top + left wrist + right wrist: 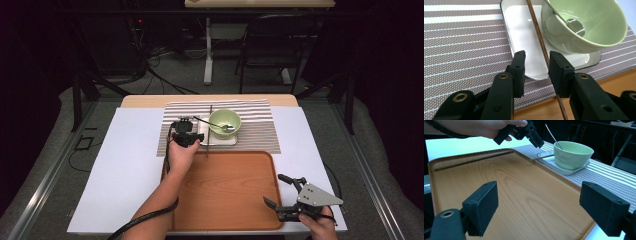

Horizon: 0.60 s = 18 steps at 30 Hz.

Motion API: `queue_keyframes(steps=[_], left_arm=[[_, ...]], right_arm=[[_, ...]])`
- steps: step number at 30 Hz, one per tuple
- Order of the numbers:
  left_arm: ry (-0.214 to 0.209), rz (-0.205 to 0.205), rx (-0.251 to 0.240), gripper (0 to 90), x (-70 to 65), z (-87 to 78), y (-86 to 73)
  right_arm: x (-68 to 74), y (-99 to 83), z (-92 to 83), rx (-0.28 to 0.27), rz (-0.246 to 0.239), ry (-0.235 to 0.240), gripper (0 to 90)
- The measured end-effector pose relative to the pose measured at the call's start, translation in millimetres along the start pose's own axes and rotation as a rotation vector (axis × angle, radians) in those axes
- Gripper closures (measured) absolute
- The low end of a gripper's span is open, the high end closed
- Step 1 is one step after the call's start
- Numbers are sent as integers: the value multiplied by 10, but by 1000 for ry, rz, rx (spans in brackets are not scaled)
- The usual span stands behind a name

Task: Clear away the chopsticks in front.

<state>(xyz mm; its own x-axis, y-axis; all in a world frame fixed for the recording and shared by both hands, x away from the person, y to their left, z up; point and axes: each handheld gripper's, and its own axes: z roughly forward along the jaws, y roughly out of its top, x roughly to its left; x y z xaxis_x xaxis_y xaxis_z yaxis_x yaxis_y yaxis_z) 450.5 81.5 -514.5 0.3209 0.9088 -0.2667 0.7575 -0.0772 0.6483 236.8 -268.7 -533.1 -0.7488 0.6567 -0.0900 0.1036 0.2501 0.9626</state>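
Black left tongs (537, 66), spread with a thin wooden chopstick (539, 37) running between them just off the right pad, hover over the white tray (524, 45) beside the green bowl (594, 27), the stick's long axis pointing away toward the table's far edge, while the right tongs (539, 207) gape wide above the wooden tray (524, 202).

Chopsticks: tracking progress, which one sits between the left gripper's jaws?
The chopstick resting on the white plate beside the green bowl; the other chopstick lies in the wooden tray.
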Motion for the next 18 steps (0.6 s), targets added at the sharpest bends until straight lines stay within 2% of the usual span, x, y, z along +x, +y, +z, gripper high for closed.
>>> queue_keyframes(steps=[12,18], left_arm=[[3,19,37,685,-95,181,56],[0,7,44,689,-112,259,59]], right_arm=[[-2,2,-4,-3,2,3,149],[-1,2,-5,-3,2,3,149]])
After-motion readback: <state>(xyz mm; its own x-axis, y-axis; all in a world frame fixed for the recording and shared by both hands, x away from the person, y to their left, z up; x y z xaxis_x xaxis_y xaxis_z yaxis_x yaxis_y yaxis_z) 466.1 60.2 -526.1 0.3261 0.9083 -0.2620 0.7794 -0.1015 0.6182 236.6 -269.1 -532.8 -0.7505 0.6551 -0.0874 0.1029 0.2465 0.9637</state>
